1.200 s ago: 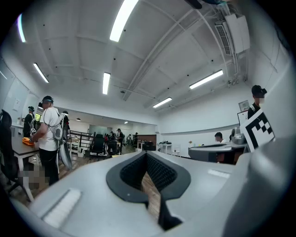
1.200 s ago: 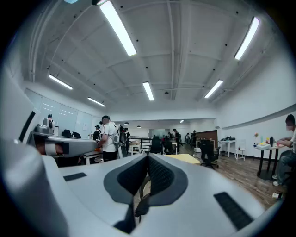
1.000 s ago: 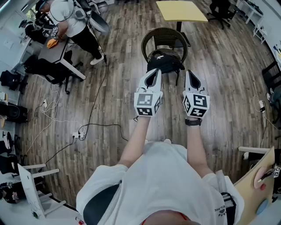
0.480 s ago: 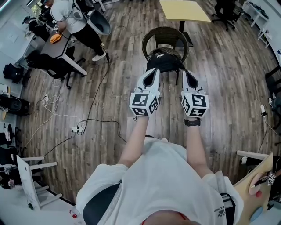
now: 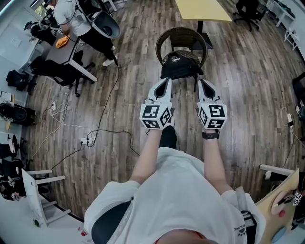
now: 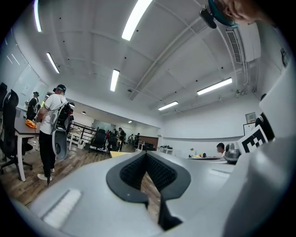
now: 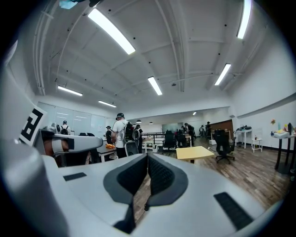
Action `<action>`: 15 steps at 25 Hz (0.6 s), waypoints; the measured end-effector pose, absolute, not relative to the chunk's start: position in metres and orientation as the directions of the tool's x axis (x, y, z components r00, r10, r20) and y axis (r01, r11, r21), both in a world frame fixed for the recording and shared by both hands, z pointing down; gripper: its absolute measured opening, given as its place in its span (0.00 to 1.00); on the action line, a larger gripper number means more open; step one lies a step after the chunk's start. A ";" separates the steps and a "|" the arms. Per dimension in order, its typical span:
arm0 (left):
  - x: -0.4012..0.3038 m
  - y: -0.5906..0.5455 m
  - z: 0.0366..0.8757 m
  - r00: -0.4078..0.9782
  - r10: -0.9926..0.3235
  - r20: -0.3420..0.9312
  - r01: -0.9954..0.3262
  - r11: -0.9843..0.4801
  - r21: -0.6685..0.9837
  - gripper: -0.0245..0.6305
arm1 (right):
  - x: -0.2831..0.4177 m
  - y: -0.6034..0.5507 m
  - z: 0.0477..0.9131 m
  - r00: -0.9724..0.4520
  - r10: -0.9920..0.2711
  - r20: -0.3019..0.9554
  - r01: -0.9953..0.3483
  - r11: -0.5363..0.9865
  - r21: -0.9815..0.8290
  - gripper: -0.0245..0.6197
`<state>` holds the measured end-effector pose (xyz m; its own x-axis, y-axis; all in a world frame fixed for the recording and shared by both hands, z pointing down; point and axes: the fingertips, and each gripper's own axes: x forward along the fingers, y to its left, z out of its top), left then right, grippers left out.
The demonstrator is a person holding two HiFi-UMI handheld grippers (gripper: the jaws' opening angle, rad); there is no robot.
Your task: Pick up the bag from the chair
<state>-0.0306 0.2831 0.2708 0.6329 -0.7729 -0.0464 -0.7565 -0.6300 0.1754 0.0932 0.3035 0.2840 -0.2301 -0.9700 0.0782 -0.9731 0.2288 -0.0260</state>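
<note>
Since L gripper point(image 5: 164, 82) & R gripper point(image 5: 204, 82) have fingers shut, empty, they'd prob. shove bag point(image 5: 180, 67) off chair point(image 5: 181, 35).

1. Floor point(image 5: 243, 90): bare boards in front of the chair point(image 5: 181, 34) and on both its sides.
2. Chair backrest: curved wall behind the bag point(image 5: 180, 67).
3. Table point(image 5: 205, 8): just behind the chair.
4. Cable point(image 5: 108, 93): on the floor, left, well apart.

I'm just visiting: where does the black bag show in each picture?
Head view: black bag on the wicker chair, top centre.
Left gripper view: not in it.
Right gripper view: not in it.
Shared landmark: the yellow table, at the head view's top edge, left of centre in the left gripper view, right of centre in the right gripper view.
</note>
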 end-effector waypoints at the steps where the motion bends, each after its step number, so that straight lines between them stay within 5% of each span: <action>1: -0.028 0.277 0.274 0.635 -0.771 -0.046 -0.754 -0.632 0.181 0.05 | 0.094 0.298 0.287 -0.234 -0.969 0.086 -0.972 0.233 -0.022 0.05; 15: -0.008 0.118 0.284 0.667 -0.744 -0.036 -0.718 -0.655 0.236 0.05 | 0.095 0.150 0.292 -0.281 -0.949 0.144 -0.957 0.288 0.032 0.05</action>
